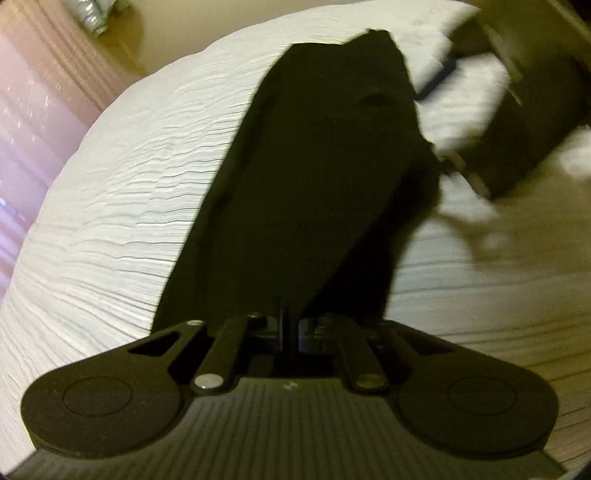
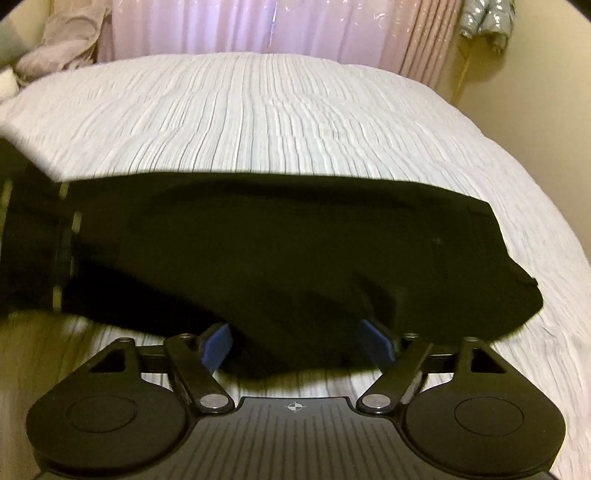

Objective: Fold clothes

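Garment: a black garment (image 2: 295, 254) lies as a long dark band across the middle of the right wrist view; in the left wrist view it runs as a tapering strip from the lower centre up to the upper centre of the frame; it rests on the white ribbed bedspread (image 2: 258, 122)

Left gripper: the left gripper (image 1: 284, 328) sits at the lower centre of its own view with its fingers drawn together, only a thin dark slit between them; the near end of the cloth meets them there, and black on black I cannot tell whether a fold is pinched

Right gripper: the right gripper (image 2: 299, 341) shows blue fingers (image 2: 218, 345) spread wide at the lower centre, either side of a hanging lobe of cloth; the pads do not press on it, so nothing is held

Progress: the cloth already looks narrowed lengthwise into a strip, judging by its even upper edge; shortening folds across its length appear still to come

Hard to read: what kind of garment it is; layers and seams vanish in the black; motion blur smears the other gripper at the upper right of the left view and the left edge of the right view

Background: pink curtains (image 2: 229, 29) at the top of the frame
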A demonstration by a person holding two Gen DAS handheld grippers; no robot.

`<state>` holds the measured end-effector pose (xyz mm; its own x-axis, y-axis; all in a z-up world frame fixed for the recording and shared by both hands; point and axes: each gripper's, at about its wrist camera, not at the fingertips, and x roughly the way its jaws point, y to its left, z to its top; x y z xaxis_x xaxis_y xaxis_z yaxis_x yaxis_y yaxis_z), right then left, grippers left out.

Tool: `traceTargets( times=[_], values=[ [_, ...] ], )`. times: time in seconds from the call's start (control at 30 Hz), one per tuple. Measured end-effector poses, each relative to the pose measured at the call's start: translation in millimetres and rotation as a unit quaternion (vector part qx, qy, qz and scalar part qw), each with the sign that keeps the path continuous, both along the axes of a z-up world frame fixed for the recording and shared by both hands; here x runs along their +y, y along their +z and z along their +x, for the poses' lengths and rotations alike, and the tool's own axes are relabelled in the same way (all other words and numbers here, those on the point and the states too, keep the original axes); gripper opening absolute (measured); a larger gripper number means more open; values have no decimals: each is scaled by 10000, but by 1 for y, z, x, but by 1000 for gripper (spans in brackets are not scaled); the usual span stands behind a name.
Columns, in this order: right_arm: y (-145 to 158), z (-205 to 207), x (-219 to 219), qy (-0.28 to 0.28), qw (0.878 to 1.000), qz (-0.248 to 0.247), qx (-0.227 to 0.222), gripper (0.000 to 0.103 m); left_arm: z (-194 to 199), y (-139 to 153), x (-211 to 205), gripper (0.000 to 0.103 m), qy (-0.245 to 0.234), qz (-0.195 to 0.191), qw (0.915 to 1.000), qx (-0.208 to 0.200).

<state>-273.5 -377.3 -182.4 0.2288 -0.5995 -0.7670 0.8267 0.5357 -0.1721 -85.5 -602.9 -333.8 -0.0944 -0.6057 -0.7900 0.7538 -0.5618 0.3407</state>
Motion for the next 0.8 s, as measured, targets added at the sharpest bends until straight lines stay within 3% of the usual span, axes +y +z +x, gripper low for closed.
traceTargets(
  times=[0.13,0.23,0.37,0.5,0.63,0.8],
  values=[
    [-15,12,2,-179,9998,60,-49,80,12,13,-12,5,133,132,9996,196],
    [-26,27,-16,-267,9995,-172,-37,80,15,14,-14,5,111,162,9995,228],
    [-43,40,-33,-59,9935,-274,1106,80,11,13,-7,6,-66,138,9997,172],
    [-15,17,-3,495,9794,-343,1929,80,-6,6,23,11,-771,204,9968,50],
    [-3,3,16,606,9747,-187,2143,80,-25,-16,55,12,-1214,258,9917,-331],
    [-2,-6,6,313,9813,269,1880,80,-16,-24,60,14,-971,232,9939,-467]
  ],
)
